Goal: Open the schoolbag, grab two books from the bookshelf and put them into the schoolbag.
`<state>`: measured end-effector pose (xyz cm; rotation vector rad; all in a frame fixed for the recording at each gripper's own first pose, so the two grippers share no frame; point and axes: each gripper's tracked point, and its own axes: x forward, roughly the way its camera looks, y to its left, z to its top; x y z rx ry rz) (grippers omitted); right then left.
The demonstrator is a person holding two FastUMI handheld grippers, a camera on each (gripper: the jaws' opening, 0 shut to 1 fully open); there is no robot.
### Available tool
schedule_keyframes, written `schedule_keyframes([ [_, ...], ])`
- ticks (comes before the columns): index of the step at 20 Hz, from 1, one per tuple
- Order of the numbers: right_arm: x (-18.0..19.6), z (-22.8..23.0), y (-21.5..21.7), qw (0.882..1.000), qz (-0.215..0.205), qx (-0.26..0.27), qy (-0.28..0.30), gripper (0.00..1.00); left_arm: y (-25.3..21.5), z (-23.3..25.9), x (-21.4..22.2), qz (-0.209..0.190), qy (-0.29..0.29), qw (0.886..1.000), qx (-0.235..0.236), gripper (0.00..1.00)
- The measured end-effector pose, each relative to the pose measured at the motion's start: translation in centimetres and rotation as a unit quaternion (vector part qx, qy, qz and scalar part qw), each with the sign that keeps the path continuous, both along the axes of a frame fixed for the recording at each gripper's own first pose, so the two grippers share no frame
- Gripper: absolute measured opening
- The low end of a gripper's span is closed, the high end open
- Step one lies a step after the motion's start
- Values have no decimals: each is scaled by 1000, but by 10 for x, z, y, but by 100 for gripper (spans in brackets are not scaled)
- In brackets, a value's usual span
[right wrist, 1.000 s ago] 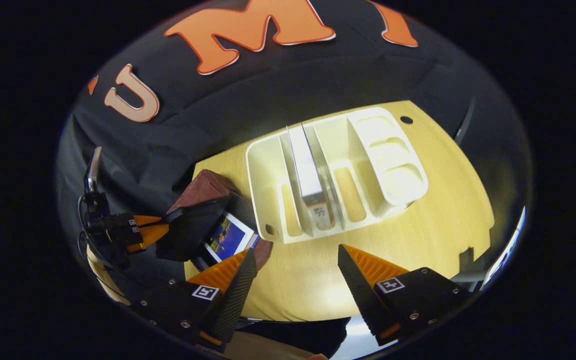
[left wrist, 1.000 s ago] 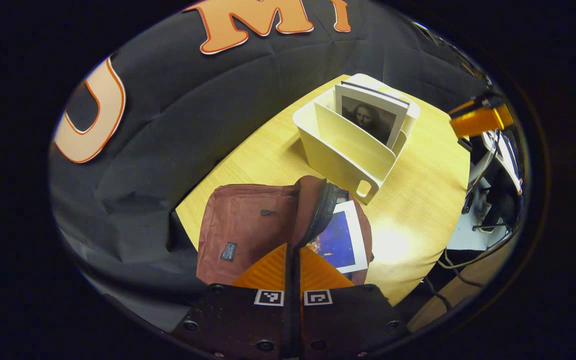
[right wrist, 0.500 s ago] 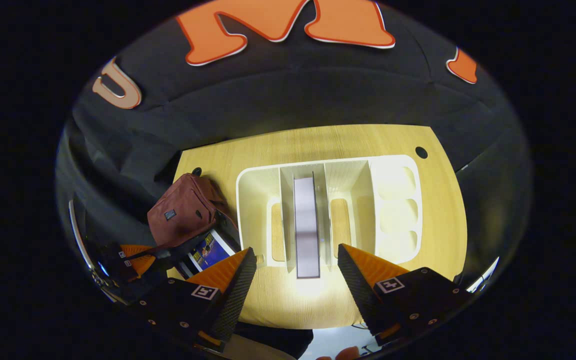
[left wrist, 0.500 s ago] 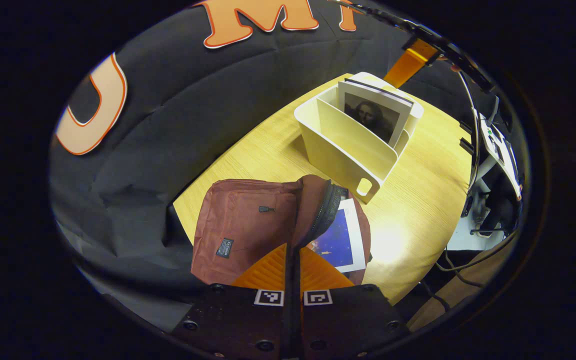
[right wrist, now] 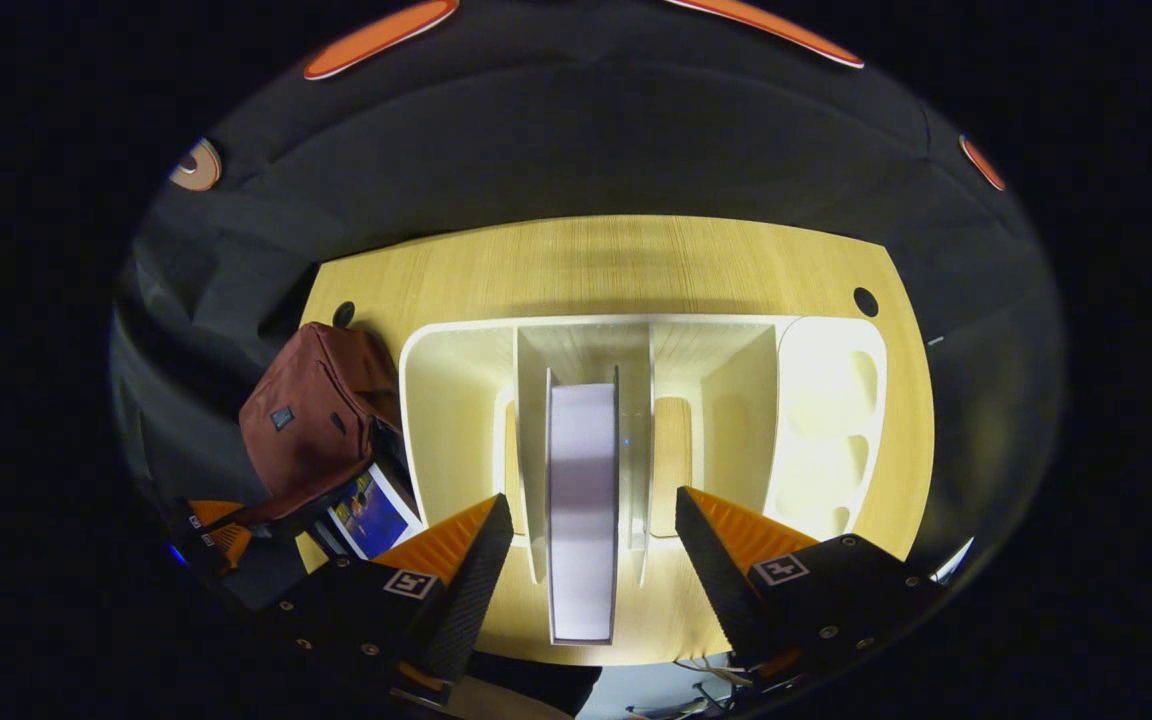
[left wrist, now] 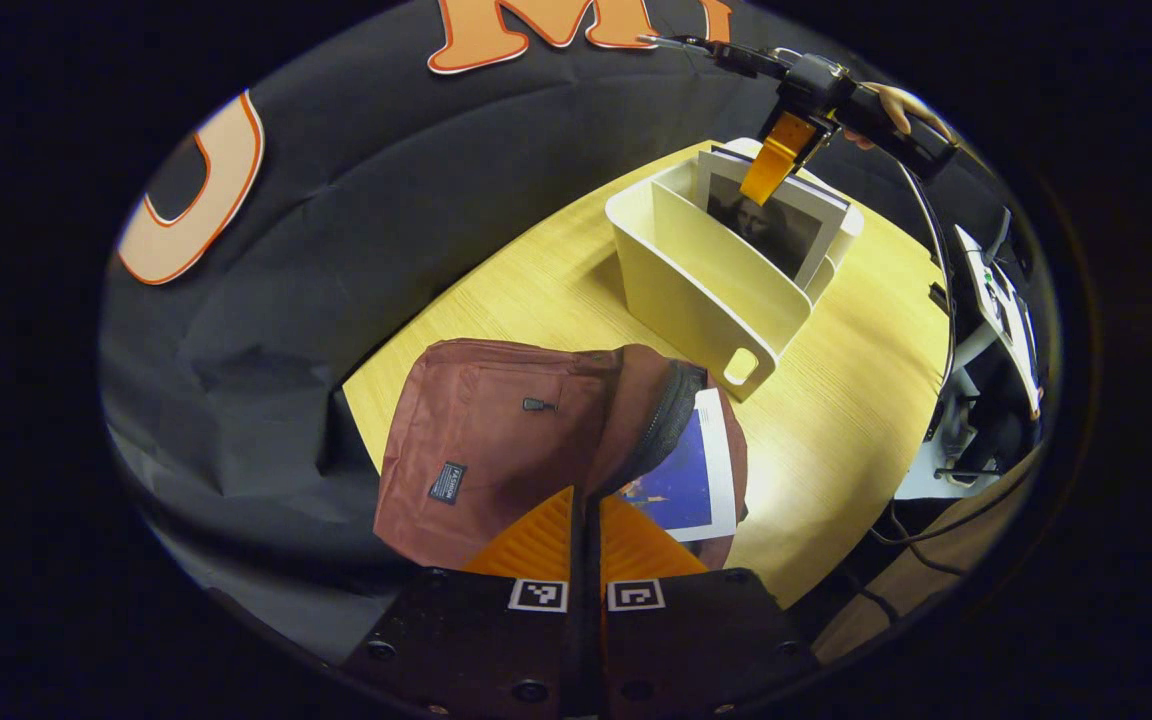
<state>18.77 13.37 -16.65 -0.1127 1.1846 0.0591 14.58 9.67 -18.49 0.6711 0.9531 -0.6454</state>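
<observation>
The maroon schoolbag (left wrist: 476,440) lies on the wooden table, and my left gripper (left wrist: 586,497) is shut on the zipper edge of its flap and holds it up. A blue-covered book (left wrist: 684,480) lies in the opening. In the cream bookshelf (left wrist: 696,290) a book with a dark portrait cover (left wrist: 776,225) stands upright. My right gripper (right wrist: 591,520) is open just above that book's white top edge (right wrist: 581,500), one finger on each side and apart from it. In the left gripper view the right gripper (left wrist: 774,165) hangs over the shelf. The bag (right wrist: 311,425) and the left gripper (right wrist: 216,525) lie at the right gripper view's left.
The bookshelf (right wrist: 456,400) has several upright dividers and a shallow tray section (right wrist: 826,420) on its right. Cables and equipment (left wrist: 986,330) hang beyond the table's right edge. Black cloth closes off the back and left of the table (right wrist: 616,260).
My right gripper has swung over the bookshelf and come down, open, astride the standing book. My left gripper still holds the bag's flap up and has barely moved.
</observation>
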Motion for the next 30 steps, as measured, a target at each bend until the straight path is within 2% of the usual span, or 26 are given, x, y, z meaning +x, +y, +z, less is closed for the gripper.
schedule_keyframes([
  [1, 2, -3, 0, 1000, -3, 0, 0, 79, 0, 0, 0, 0, 1, 1000, 1, 1],
  [2, 4, -4, 0, 1000, -8, -2, -1, 84, 0, 0, 0, -1, 1, 1000, 2, 0],
  [3, 4, -3, 0, 1000, -11, -1, -1, 60, -1, 0, 0, -1, 2, 1000, 3, 0],
  [5, 7, -3, 6, 1000, -17, -1, 0, 37, -2, -2, 0, -1, 4, 1000, 2, 1],
  [6, 6, -4, 5, 1000, -18, -2, -2, 36, -3, -3, 0, 0, 5, 1000, 1, 1],
  [7, 7, -5, 4, 1000, -21, -3, -3, 44, -3, -2, -1, 1, 6, 1000, 0, 0],
  [8, 7, -5, 3, 1000, -28, -6, -4, 33, -3, -3, -2, 3, 7, 1000, -1, 1],
  [9, 7, -4, 3, 999, -31, -12, -7, 41, -3, -3, -2, 3, 8, 1000, -2, 0],
  [10, 7, -1, 6, 999, -34, -7, -10, 31, -2, -4, -2, 4, 8, 1000, -2, 1],
  [13, 8, 9, 11, 998, -46, 22, -21, 30, -1, -3, -2, 8, 7, 1000, -3, 0],
  [16, -2, 39, 10, 998, -41, 24, -43, 30, -1, -2, -3, 4, 8, 1000, -6, 0],
  [22, -39, 132, 5, 992, -28, 41, -115, 30, -1, 3, -7, -7, 2, 1000, -5, 1],
  [24, -63, 156, 6, 989, -29, 58, -130, 29, 0, 3, -9, -9, 3, 1000, -6, 0],
  [28, -108, 179, 9, 984, -18, 101, -147, 30, 4, 6, -10, -6, -6, 1000, -8, 0],
  [30, -129, 183, 17, 978, -14, 141, -150, 29, 4, 8, -11, -7, -12, 1000, -8, 0],
])
